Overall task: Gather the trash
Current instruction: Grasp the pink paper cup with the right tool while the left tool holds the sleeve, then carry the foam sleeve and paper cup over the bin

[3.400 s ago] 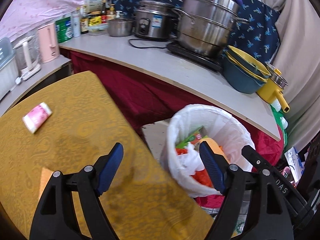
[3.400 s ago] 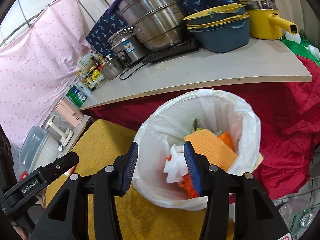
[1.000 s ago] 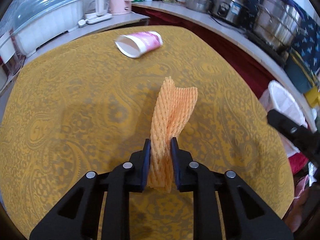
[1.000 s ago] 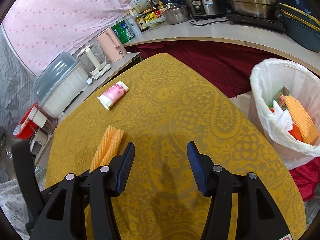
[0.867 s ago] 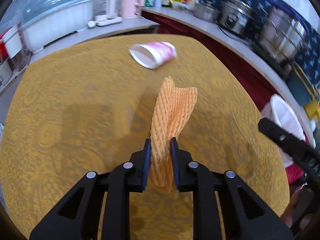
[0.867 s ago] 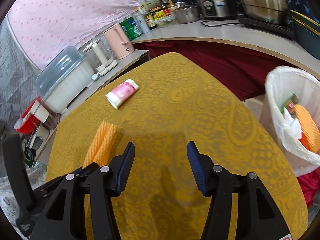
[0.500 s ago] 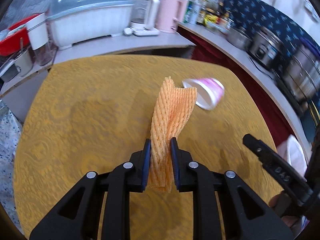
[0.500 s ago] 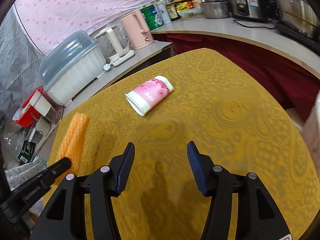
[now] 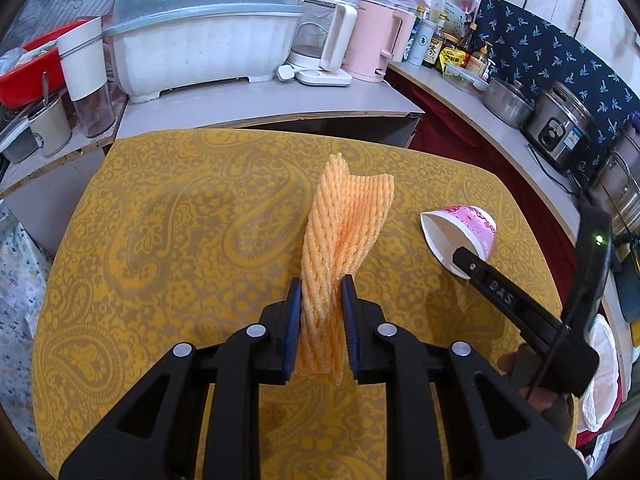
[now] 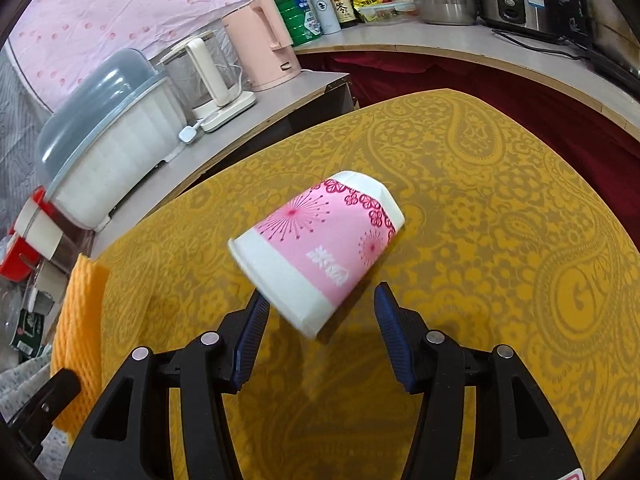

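Kitchen corner: counters are running around a table [image 9: 168, 216] covered in a yellow paisley cloth. On the counter at 10 to 12 o'clock a white dish rack with a grey lid [image 9: 200, 36], a glass kettle [image 9: 320, 52] and a pink jug [image 9: 372, 44] are standing, with bottles [image 9: 432, 46] and a rice cooker [image 9: 560, 128] further round at 1 to 2 o'clock.

Left gripper [image 9: 320, 312] is clamping an orange foam net [image 9: 344, 232], which is sticking up and away from the jaws, clear of the cloth.

Right gripper [image 10: 318, 336] is standing open and empty, straddling the near end of a paper cup [image 10: 320, 248]. The cup is lying on its side on the cloth, mouth end toward 7 o'clock, base toward 1 o'clock; left pad looks close to or just touching the rim, right pad is well apart.

Step in hand, as I read it: grabbing the cup. Suggest pushing in further so the pads are sitting across the mid-body, not the rim, then closing gently – thin paper, it's likely to crush or roll toward 1 o'clock.

Writing: "DAS" is showing on the right gripper's arm in the left view; white characters on the cup's pink band, not readable; bottle labels too small.
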Demonstrator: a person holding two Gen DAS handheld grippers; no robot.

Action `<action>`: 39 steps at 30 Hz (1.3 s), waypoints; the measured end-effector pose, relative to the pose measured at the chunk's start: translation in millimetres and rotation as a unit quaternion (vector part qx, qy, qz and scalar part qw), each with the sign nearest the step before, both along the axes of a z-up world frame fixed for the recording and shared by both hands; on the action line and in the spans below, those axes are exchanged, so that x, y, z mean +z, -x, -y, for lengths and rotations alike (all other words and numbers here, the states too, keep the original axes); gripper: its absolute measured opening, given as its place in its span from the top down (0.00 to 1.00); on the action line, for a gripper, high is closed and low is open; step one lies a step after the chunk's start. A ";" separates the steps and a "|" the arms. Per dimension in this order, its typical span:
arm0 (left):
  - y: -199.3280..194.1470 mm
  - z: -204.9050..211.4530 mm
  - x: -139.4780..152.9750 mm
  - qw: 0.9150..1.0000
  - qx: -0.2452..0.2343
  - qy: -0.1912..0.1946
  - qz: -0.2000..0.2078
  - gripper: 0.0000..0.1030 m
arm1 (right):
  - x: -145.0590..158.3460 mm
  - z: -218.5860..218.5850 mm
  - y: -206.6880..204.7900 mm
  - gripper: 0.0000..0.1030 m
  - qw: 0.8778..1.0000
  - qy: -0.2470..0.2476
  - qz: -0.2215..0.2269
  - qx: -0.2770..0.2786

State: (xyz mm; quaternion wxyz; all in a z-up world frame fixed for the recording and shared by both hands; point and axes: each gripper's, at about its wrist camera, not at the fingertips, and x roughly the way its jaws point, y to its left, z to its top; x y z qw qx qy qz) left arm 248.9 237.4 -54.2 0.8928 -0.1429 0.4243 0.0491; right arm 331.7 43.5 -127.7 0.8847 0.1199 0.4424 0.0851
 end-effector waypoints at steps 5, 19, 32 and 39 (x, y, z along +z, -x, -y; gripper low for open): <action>-2.5 3.3 -1.0 1.000 -0.007 0.001 0.000 0.82 | -0.1 8.7 -2.7 0.87 1.000 0.001 0.002 -0.013; 20.3 80.5 43.5 0.997 -0.072 -0.002 0.037 0.82 | 70.0 98.5 61.6 0.97 0.995 -0.032 0.071 -0.061; 55.7 234.9 90.6 0.978 -0.197 -0.016 0.073 0.82 | 140.5 241.6 145.1 0.97 0.979 -0.045 0.137 -0.145; 71.6 325.2 91.5 0.960 -0.270 -0.017 0.067 0.82 | 141.5 330.0 191.2 0.97 0.968 -0.043 0.142 -0.204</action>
